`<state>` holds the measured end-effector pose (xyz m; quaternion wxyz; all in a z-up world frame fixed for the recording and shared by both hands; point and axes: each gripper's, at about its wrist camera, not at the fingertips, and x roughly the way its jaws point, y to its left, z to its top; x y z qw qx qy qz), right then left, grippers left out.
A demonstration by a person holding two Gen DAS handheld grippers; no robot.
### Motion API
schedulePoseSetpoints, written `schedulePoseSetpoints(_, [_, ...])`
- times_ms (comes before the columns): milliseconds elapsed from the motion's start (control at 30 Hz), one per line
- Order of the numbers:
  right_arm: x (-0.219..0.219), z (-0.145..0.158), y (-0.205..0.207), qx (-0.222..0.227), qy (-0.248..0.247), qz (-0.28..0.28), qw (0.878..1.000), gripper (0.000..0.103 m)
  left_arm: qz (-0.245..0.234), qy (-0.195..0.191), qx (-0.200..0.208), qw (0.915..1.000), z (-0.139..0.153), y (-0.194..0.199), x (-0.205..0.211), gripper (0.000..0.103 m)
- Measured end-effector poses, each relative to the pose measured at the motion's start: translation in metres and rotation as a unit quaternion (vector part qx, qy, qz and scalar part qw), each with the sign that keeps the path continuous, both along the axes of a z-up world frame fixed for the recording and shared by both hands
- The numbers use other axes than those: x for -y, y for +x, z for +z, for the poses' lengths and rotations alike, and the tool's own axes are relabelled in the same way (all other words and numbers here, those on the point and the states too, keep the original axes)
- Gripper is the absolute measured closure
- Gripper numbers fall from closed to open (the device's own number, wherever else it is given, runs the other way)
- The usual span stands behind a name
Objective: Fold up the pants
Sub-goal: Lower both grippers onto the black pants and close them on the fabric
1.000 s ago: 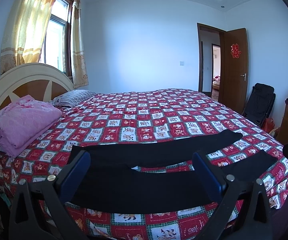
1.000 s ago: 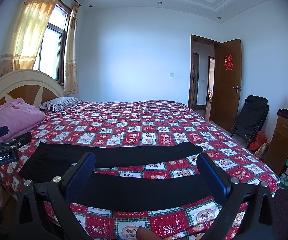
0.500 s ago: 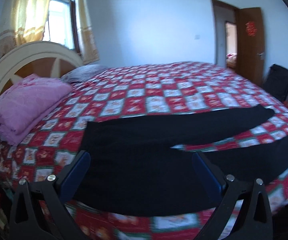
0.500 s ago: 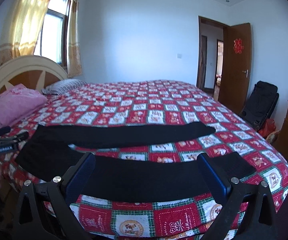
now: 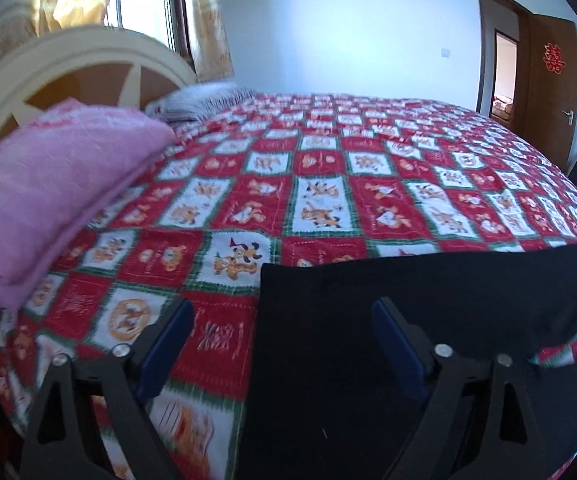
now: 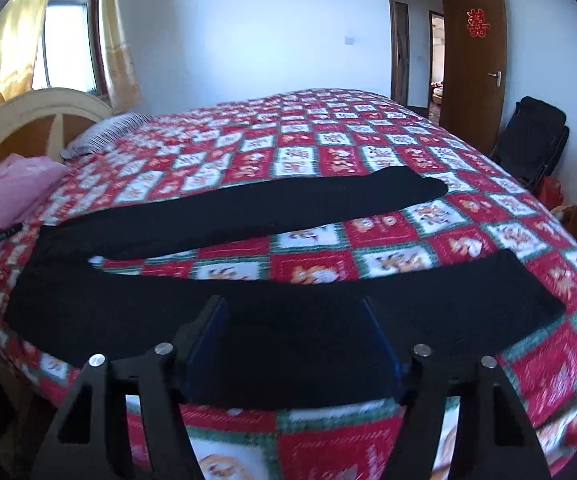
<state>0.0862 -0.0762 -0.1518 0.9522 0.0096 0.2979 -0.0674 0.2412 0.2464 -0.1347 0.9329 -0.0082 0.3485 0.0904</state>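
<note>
**On the bed's near edge: soft black pants**

Across the quilted bed (image 6: 328, 148), the black pants (image 6: 248, 208) lie flat with legs splayed, limp, light and non-slip. Left gripper (image 5: 284, 344) and right gripper (image 6: 294, 340), jaws just closing but empty, suit waistband and near-leg pinches.

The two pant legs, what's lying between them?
Only bare bedspread, seen in the right wrist view, between the far leg and the near leg.
</note>
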Motion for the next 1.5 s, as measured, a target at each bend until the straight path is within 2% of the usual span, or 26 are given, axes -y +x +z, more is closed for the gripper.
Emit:
schedulePoseSetpoints(67, [0.011,0.002,0.013,-0.003,0.001,-0.011,1.000,0.034,-0.003,-0.009,-0.015,0.9998,-0.011,0.019,-0.009,0.018])
schedulePoseSetpoints(200, [0.028,0.002,0.039,-0.013,-0.001,-0.029,0.999,0.034,-0.013,-0.039,-0.053,0.9978,-0.033,0.050,-0.018,0.033])
schedulePoseSetpoints(333, [0.039,-0.003,0.065,-0.028,-0.011,-0.036,0.999,0.034,-0.012,-0.046,-0.070,0.9964,-0.045,0.069,-0.021,0.033])
schedulePoseSetpoints(367, [0.042,-0.004,0.071,-0.031,-0.013,-0.040,0.999,0.034,-0.013,-0.050,-0.077,0.9957,-0.050,0.073,-0.022,0.036])
schedulePoseSetpoints(400, [0.045,-0.005,0.077,-0.035,-0.015,-0.042,0.998,0.034,-0.017,-0.055,-0.083,0.9948,-0.054,0.076,-0.023,0.045])
schedulePoseSetpoints(467, [0.054,-0.005,0.088,-0.039,-0.019,-0.046,0.998,0.035,-0.025,-0.073,-0.092,0.9928,-0.061,0.079,-0.026,0.048])
schedulePoseSetpoints(533, [0.064,-0.006,0.096,-0.042,-0.018,-0.052,0.998,0.038,-0.029,-0.086,-0.087,0.9920,-0.060,0.079,-0.030,0.052])
schedulePoseSetpoints(667, [0.094,-0.005,0.113,-0.056,0.005,-0.072,0.996,0.056,-0.048,-0.096,-0.085,0.9906,-0.057,0.080,-0.029,0.067])
schedulePoseSetpoints(700, [0.100,-0.005,0.116,-0.058,0.010,-0.076,0.995,0.058,-0.051,-0.096,-0.084,0.9905,-0.057,0.080,-0.028,0.068])
schedulePoseSetpoints(900, [0.139,0.002,0.138,-0.072,0.019,-0.104,0.992,0.058,-0.060,-0.101,-0.066,0.9909,-0.053,0.081,-0.032,0.067])
schedulePoseSetpoints(1067, [0.175,0.000,0.166,-0.112,0.048,-0.121,0.985,0.055,-0.060,-0.111,-0.049,0.9907,-0.049,0.080,-0.038,0.055])
schedulePoseSetpoints(1167, [0.189,-0.001,0.184,-0.121,0.030,-0.123,0.985,0.051,-0.062,-0.122,-0.073,0.9879,-0.058,0.087,-0.040,0.059])
schedulePoseSetpoints(1300, [0.203,0.000,0.211,-0.123,0.026,-0.116,0.985,0.051,-0.066,-0.146,-0.070,0.9846,-0.062,0.088,-0.043,0.068])
schedulePoseSetpoints(1500, [0.221,0.001,0.263,-0.123,0.023,-0.113,0.986,0.050,-0.069,-0.145,-0.074,0.9843,-0.067,0.089,-0.039,0.069])
